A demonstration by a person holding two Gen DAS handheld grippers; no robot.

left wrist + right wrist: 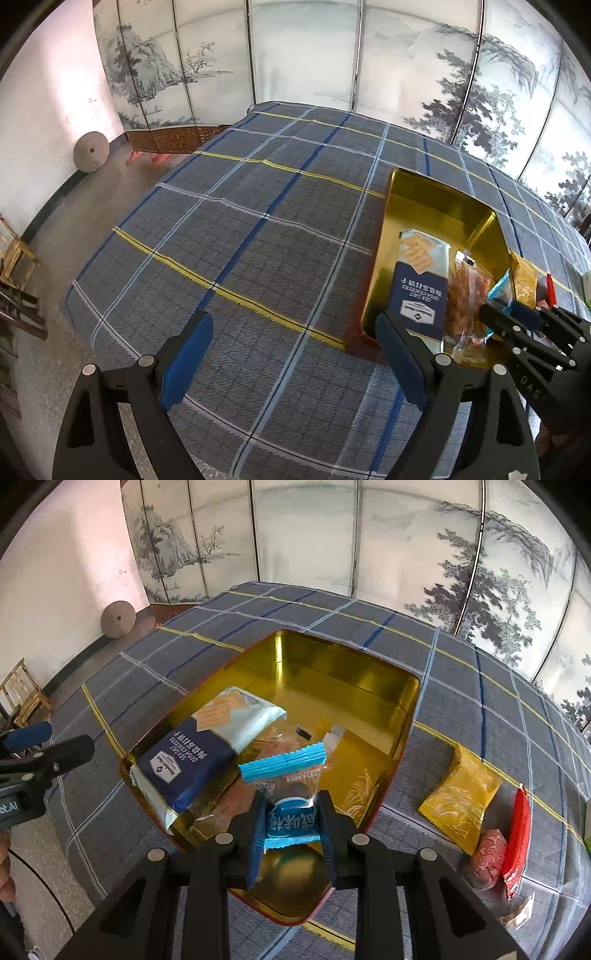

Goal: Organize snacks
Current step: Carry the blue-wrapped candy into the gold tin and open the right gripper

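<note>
A gold tin (351,672) lies open on the plaid tablecloth; it also shows in the left wrist view (436,199). Inside lie a navy sea salt cracker pack (192,764), which the left wrist view also shows (421,291), and a clear bag of orange snacks (467,295). My right gripper (291,823) is shut on a light blue snack packet (286,771) and holds it over the tin's near part. My left gripper (291,354) is open and empty above the cloth, left of the tin.
On the cloth right of the tin lie a yellow packet (461,794), a red packet (517,834) and a pink-red wrapped snack (487,853). A folding screen (306,535) stands behind the table. Wooden stools (26,694) stand on the floor at left.
</note>
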